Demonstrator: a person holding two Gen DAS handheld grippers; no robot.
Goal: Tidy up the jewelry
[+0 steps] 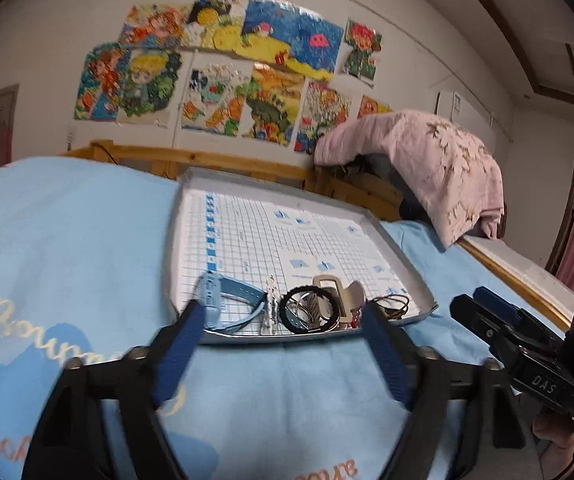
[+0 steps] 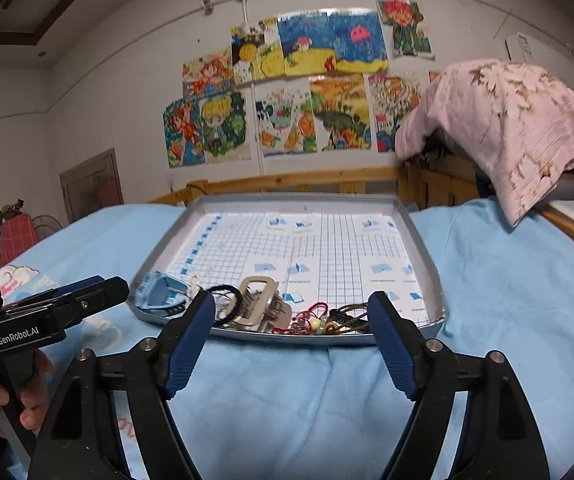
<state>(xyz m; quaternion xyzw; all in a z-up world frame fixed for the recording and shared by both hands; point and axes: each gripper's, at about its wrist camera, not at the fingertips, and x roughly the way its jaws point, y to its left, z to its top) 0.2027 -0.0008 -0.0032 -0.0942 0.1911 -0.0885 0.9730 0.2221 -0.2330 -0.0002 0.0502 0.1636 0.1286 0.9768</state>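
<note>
above the blanket (image 2: 487,300), both tongs (image 1: 283,312) (image 2: 291,304) hover spread before the tray (image 2: 423,236).

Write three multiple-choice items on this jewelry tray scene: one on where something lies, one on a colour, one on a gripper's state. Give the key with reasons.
1. Where in the tray do the items lie?
A. along the near edge
B. along the far edge
C. spread evenly over it

2. What colour is the watch at the left end of the row?
A. red
B. light blue
C. black

3. How does the right gripper stand?
A. shut on the hair claw
B. shut on nothing
C. open, holding nothing

Key: 1 A, the far grid paper lies bare; 2 B, its case and strap are pale blue; 3 C, its fingers are spread wide before the tray.
</note>
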